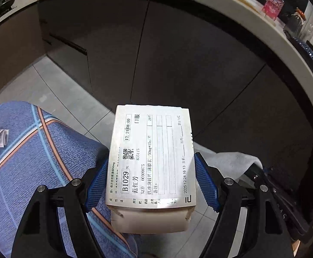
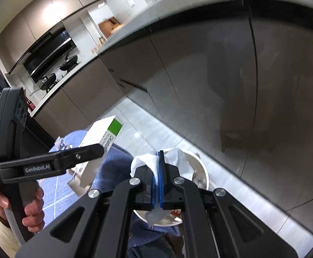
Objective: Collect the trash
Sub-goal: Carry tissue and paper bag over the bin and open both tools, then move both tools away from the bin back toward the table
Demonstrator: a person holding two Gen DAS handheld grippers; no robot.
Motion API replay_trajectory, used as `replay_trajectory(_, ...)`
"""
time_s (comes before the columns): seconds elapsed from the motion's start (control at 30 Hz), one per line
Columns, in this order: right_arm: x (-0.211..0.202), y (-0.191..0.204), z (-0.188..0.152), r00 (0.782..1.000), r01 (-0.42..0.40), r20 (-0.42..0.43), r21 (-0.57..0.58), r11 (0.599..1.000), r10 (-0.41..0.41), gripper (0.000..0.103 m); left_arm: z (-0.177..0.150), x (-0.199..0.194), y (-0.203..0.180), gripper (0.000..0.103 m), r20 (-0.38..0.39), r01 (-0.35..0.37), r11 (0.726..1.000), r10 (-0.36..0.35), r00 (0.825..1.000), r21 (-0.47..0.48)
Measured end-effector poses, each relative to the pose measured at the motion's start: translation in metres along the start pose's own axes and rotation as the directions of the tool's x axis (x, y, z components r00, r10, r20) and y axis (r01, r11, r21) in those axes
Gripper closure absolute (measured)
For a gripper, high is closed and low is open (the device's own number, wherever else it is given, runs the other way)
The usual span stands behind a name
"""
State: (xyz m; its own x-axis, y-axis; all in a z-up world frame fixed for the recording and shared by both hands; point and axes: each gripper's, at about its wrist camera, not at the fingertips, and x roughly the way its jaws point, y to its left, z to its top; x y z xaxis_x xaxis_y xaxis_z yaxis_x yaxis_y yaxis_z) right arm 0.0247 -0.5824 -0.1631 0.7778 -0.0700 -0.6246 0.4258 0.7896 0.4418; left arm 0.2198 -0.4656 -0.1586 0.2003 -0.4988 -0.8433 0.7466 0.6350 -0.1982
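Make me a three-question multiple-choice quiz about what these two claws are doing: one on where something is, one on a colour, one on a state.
1. Where is the crumpled white paper held by the right claw?
A. Above a metal bowl
B. On the counter
C. Inside a drawer

2. What colour are the pads on the left claw?
A. Red
B. Blue
C. Yellow

3. How is the medicine box held?
A. Lying loose on the floor
B. Gripped between the left claw's two fingers
C. Hanging from a string

Answers:
1 A: the paper is pinched just over the metal bowl.
2 B: the ribbed pads either side of the box are blue.
3 B: both pads press the box's sides, and it hangs clear of the blue cloth and tiled floor.
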Motion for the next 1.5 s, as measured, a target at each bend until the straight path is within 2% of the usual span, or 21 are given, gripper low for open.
replay_trajectory(0.23,0.048,-0.010,-0.012,0.993,0.002,-0.118,-0.006,1.000,-0.002,0.096,0.007,0.038,0.011,0.031,-0.041,0.008,1.000,-0.009,0.999,-0.006)
replay_trajectory(0.27,0.054,-0.010,-0.014,0.992,-0.002,-0.129,-0.017,1.000,0.000,0.089,0.007,0.043,0.011,0.030,-0.041,0.012,1.000,-0.012,0.999,-0.003)
replay_trajectory(0.3,0.057,-0.013,-0.015,0.991,-0.008,-0.135,-0.024,1.000,0.004,0.065,0.007,0.045,0.012,0.029,-0.037,0.010,1.000,-0.010,0.999,0.000)
replay_trajectory(0.33,0.062,-0.013,-0.017,0.989,-0.022,-0.148,-0.034,0.999,0.017,0.047,0.007,0.047,0.012,0.021,-0.032,0.008,1.000,-0.008,0.999,0.002)
replay_trajectory(0.37,0.067,-0.010,-0.017,0.987,-0.034,-0.160,-0.044,0.998,0.027,0.019,0.008,0.049,0.012,0.015,-0.022,0.007,1.000,-0.006,1.000,0.007)
replay_trajectory(0.4,0.069,-0.009,-0.020,0.986,-0.045,-0.165,-0.067,0.997,0.034,0.017,0.008,0.051,0.011,0.008,-0.009,-0.004,1.000,0.004,1.000,0.009)
replay_trajectory(0.47,0.070,-0.006,-0.021,0.987,-0.031,-0.160,-0.103,0.994,0.015,0.017,0.009,0.052,0.011,0.009,0.020,-0.016,1.000,0.016,1.000,0.010)
replay_trajectory(0.53,0.069,-0.007,-0.024,0.988,-0.021,-0.157,-0.115,0.993,0.002,0.016,0.010,0.054,0.012,0.009,0.014,-0.013,1.000,0.013,1.000,0.007)
replay_trajectory(0.67,0.065,-0.013,-0.025,0.987,-0.012,-0.160,-0.096,0.995,-0.004,0.006,0.013,0.058,0.017,0.009,0.010,-0.024,0.999,0.024,1.000,-0.021)
replay_trajectory(0.83,0.055,-0.011,-0.023,0.989,0.008,-0.148,-0.099,0.995,-0.023,0.006,0.009,0.045,0.019,0.009,0.036,-0.028,0.999,0.028,0.999,-0.022)
replay_trajectory(1.1,0.030,0.013,-0.018,0.995,-0.009,-0.096,-0.125,0.992,-0.003,0.004,0.003,-0.001,0.015,0.009,0.103,-0.060,0.998,0.062,0.993,-0.017)
replay_trajectory(1.3,0.005,0.047,-0.014,0.998,-0.034,-0.053,-0.174,0.984,0.025,0.004,-0.013,-0.053,0.031,0.009,0.151,-0.099,0.991,0.112,0.982,-0.093)
replay_trajectory(1.5,-0.018,0.095,-0.014,0.998,-0.065,-0.025,-0.249,0.966,0.060,0.003,-0.037,-0.104,0.054,0.009,0.204,-0.192,0.970,0.219,0.954,-0.146)
